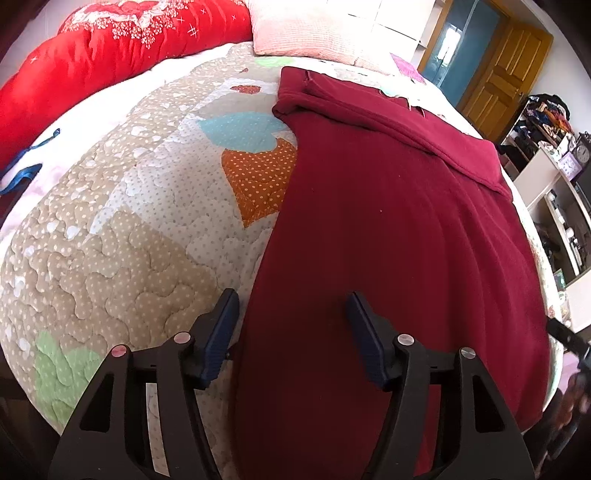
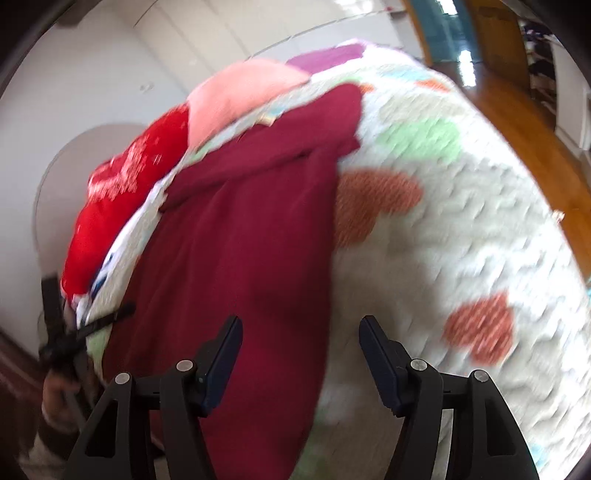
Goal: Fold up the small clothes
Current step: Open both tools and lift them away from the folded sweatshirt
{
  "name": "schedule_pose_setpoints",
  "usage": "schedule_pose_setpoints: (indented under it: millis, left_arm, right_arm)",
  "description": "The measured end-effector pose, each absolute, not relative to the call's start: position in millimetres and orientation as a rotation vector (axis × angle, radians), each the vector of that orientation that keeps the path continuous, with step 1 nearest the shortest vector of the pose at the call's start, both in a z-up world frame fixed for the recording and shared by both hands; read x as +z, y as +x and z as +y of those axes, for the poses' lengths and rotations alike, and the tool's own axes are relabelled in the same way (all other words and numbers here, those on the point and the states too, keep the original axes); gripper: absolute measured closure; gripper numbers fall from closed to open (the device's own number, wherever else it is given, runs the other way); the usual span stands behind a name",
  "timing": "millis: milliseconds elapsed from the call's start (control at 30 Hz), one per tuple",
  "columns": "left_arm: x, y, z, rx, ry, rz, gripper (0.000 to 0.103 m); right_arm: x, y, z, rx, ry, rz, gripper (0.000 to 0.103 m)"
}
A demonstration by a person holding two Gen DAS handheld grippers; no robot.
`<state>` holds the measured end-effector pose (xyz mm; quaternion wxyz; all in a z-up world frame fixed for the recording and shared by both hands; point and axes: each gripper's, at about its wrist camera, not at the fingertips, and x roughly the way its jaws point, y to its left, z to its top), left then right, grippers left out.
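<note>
The left gripper (image 1: 293,332) stands with its blue-padded jaws spread apart and nothing pinched: the near left edge of the dark red knit garment (image 1: 388,236) runs up between them, but neither pad presses on the cloth. The right gripper (image 2: 301,350) is likewise parted and empty, with the garment's near right edge lying under the gap between its jaws; this view is blurred, so finer detail of the cloth there cannot be read. Outward from the jaws, the garment lies flat and lengthwise on the quilted patchwork bedspread (image 1: 122,236) with its beige, orange, blue and green dotted patches. Its sides run fairly straight, and at the far end a thicker band crosses it, which looks like sleeves or the upper part already turned in over the body. By that reading the side folds are done and the piece is a long narrow strip; what seems left is to take the near corners, one in each gripper, and bring the near end up over the far end. Beyond the garment lie a pale pink ribbed pillow (image 1: 303,29) and a bright red printed quilt (image 1: 110,48).
</note>
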<state>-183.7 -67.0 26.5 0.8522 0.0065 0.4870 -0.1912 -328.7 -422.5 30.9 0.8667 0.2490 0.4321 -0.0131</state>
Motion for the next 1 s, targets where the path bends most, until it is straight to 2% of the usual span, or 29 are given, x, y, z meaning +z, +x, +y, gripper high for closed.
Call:
schedule_pose_setpoints:
  millis: [67, 100, 133, 167, 233, 667, 767, 833, 1000]
  left_arm:
    - [26, -185, -69, -0.396, 0.023, 1.022, 0.039]
    - [26, -185, -70, -0.393, 0.026, 1.023, 0.039]
    - [27, -185, -71, -0.392, 0.029, 1.026, 0.039]
    - [27, -185, -70, -0.393, 0.029, 1.029, 0.039]
    - [27, -186, -69, -0.399, 0.028, 1.035, 0.039]
    - [27, -195, -66, -0.397, 0.032, 1.034, 0.038]
    - [28, -204, -61, -0.408, 0.033, 1.057, 0.038]
    - [28, -211, -56, -0.428, 0.041, 1.074, 0.038]
    - [26, -223, -41, -0.466, 0.000, 1.109, 0.036]
  right_arm:
    - [26, -332, -410, -0.026, 0.493, 0.894, 0.041]
    - [25, -330, -403, -0.038, 0.459, 0.895, 0.058]
    - [25, -328, -398, -0.056, 0.419, 0.898, 0.085]
    - [26, -325, -393, -0.079, 0.375, 0.898, 0.090]
    - [30, -323, -389, -0.081, 0.344, 0.880, 0.093]
    - [33, -332, -412, -0.082, 0.431, 0.876, 0.091]
    - [34, -340, -408, -0.054, 0.417, 0.898, 0.079]
    - [31, -349, -406, -0.012, 0.437, 0.915, 0.058]
    - [26, -370, -403, 0.061, 0.479, 0.916, 0.055]
